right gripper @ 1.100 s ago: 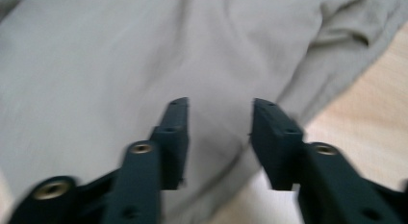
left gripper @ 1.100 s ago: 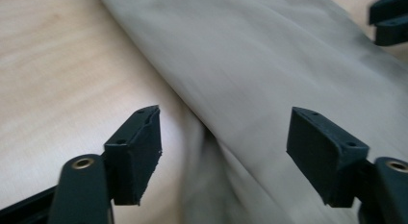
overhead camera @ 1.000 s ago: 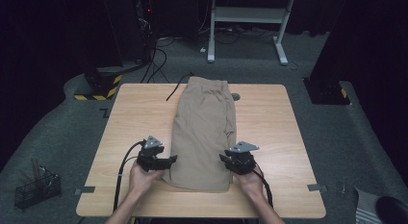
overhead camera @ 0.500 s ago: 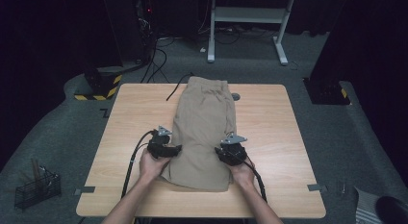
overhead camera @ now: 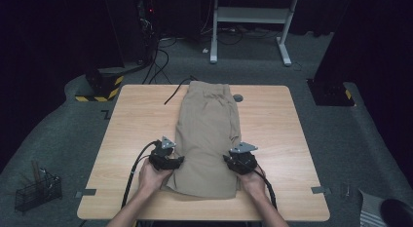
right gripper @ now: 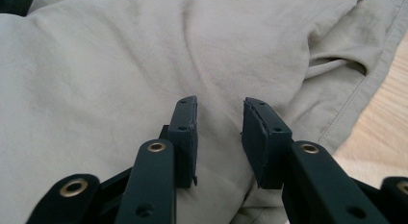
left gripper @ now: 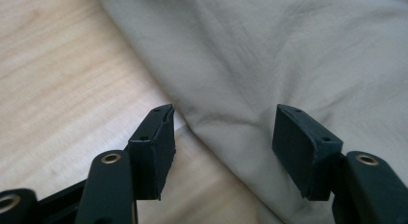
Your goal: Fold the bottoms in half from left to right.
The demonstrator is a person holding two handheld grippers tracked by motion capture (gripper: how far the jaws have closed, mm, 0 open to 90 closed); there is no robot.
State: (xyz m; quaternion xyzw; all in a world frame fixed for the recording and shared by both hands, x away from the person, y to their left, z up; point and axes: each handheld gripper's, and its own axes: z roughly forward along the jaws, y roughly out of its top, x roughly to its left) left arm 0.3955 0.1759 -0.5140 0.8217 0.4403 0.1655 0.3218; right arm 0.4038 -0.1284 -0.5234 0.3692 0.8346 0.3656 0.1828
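Folded khaki trousers (overhead camera: 207, 124) lie lengthwise down the middle of the wooden table (overhead camera: 131, 115). My left gripper (overhead camera: 179, 161) is at the garment's left edge near its near end. Its jaws have just been closing. They still stand apart, and the left gripper (left gripper: 223, 132) has the cloth's edge (left gripper: 269, 56) lying between and under the pads, not pinched. My right gripper (overhead camera: 228, 159) is at the garment's right edge, pointing inward. In its own view the right gripper (right gripper: 219, 132) hovers over the khaki cloth (right gripper: 120, 65) with a narrow gap and nothing pressed between the pads.
A black cable (overhead camera: 175, 90) and a small dark round piece (overhead camera: 237, 97) lie at the table's far end beside the waistband. On the floor are a wire basket (overhead camera: 36, 190) at the left and a white desk frame (overhead camera: 253, 15) behind.
Both grippers pushed a little forward and inward over the cloth, then drew back toward the near end. The left gripper now sits slightly further in than a second ago.
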